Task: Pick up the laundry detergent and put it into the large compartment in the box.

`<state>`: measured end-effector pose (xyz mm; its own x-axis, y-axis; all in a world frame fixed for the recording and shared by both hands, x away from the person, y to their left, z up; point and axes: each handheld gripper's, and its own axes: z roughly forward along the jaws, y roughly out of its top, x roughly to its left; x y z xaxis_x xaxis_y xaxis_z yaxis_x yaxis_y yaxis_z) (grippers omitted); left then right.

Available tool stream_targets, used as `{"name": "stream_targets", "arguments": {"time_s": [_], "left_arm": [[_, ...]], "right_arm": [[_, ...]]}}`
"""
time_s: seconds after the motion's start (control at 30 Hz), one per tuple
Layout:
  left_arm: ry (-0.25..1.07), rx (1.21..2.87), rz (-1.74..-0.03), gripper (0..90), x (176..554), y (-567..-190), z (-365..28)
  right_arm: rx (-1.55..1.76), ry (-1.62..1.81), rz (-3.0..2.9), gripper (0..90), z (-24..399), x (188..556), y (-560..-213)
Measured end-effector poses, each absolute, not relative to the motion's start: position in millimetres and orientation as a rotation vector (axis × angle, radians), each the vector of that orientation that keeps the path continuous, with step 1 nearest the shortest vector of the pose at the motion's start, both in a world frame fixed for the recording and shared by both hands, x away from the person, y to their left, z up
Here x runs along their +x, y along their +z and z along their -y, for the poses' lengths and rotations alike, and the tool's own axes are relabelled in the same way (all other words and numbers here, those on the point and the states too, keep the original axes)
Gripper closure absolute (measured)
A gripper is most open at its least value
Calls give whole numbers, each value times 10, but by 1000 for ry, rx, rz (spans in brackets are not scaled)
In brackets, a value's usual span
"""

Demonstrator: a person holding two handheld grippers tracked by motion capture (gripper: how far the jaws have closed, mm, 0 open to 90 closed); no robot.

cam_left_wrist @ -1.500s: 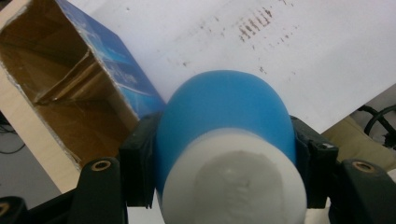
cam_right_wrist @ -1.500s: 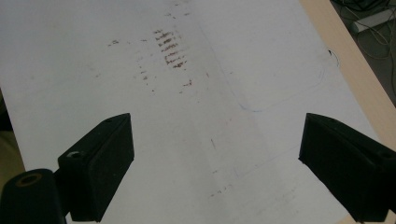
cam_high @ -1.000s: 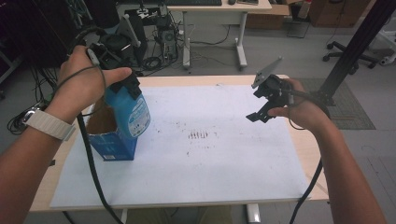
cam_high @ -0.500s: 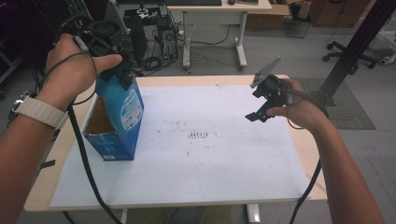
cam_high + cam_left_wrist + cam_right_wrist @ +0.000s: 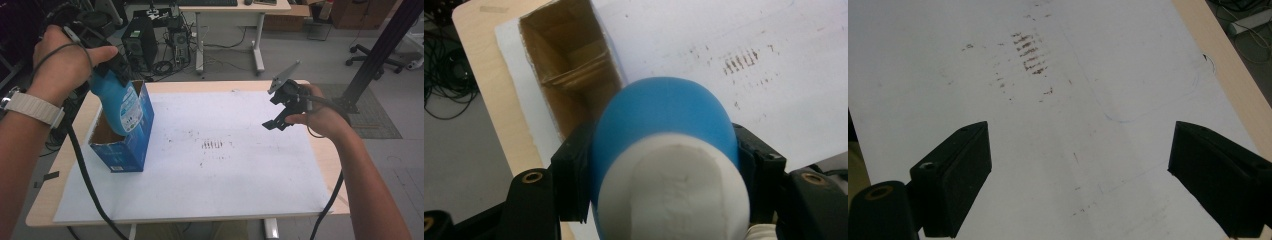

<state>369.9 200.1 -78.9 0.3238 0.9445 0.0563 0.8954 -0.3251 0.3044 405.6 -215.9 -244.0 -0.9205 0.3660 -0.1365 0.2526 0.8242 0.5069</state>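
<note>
Since a sec ago your left hand-held gripper (image 5: pixel 107 67), clamped on the blue bottle (image 5: pixel 116 102), has risen; bottle's now mostly out of the blue box (image 5: pixel 127 142), so extraction's nearly done. Right hand-held gripper (image 5: pixel 282 107) hovers wide, empty, above the surface (image 5: pixel 225 175).

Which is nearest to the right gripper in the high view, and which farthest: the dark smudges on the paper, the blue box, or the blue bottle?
From the right gripper:
1. Smudges, mid-paper, to its left.
2. Bottle and box, far left; the bottle stands in the box, too close to call.
</note>
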Motion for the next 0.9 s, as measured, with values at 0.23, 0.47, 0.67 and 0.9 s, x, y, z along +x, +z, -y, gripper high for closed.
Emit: {"name": "stream_targets", "arguments": {"time_s": [0.23,0.47,0.67,0.9], "left_arm": [[344,2337,-1733,374,3729,-753,-2126],[346,2319,-1782,374,3762,-754,-2224],[347,2300,-1819,374,3801,-779,-2304],[344,2275,-1844,374,3838,-816,-2378]], "right_arm": [[485,728,-2779,103,2171,4063,-2451],[487,727,-2783,103,2172,4079,-2467],[486,727,-2786,103,2165,4094,-2477],[492,726,-2787,103,2174,4106,-2490]]}}
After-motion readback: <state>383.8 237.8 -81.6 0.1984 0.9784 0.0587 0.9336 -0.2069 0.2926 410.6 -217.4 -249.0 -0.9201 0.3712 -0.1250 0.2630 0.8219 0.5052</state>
